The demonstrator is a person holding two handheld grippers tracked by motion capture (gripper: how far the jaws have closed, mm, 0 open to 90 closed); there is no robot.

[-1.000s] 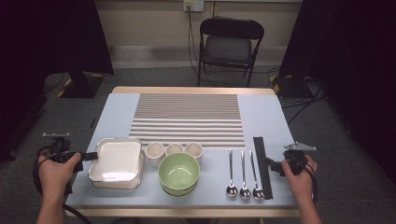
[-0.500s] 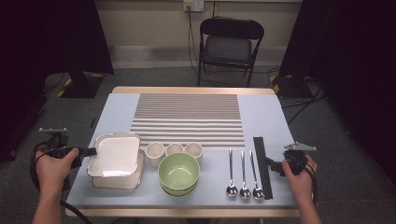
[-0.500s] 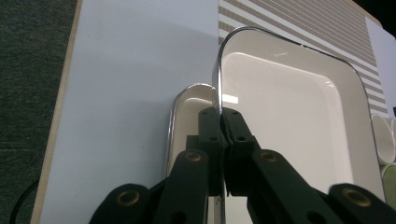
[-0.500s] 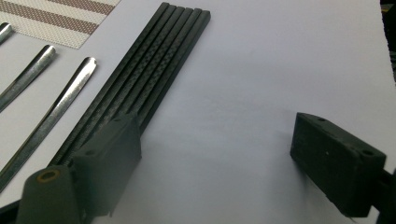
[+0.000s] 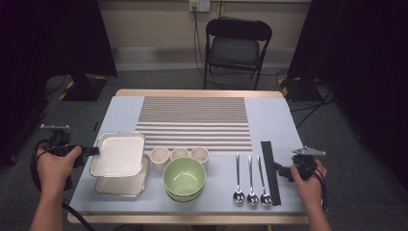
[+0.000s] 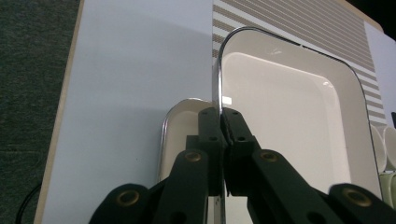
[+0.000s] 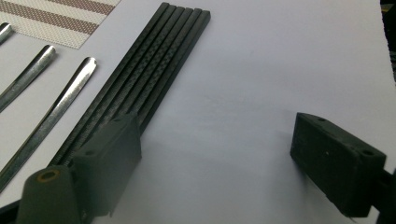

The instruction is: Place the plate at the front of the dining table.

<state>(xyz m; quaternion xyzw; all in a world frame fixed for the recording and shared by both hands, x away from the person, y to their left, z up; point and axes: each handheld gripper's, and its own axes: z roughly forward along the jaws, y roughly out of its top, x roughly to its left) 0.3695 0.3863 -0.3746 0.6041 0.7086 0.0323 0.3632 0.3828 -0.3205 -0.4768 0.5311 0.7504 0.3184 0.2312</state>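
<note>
1. Two square white plates at lower left of the high view: the top plate (image 5: pixel 119 154) and the plate beneath it (image 5: pixel 122 183).
2. Three small cream cups in a row at centre: first cup (image 5: pixel 159 157), second cup (image 5: pixel 180 154), third cup (image 5: pixel 199 155).
3. Green bowls (image 5: pixel 184 176), stacked just below the cups; at least two, exact count hard to tell.
4. Three metal spoons side by side, lower right: one spoon (image 5: pixel 238 179), next spoon (image 5: pixel 250 179), last spoon (image 5: pixel 262 180).
5. One bundle of black chopsticks (image 5: pixel 270 168), right of the spoons; five sticks show in the right gripper view.
6. One striped placemat (image 5: pixel 195 122), upper centre.
7. One folding chair (image 5: pixel 235 48), top of frame.
</note>
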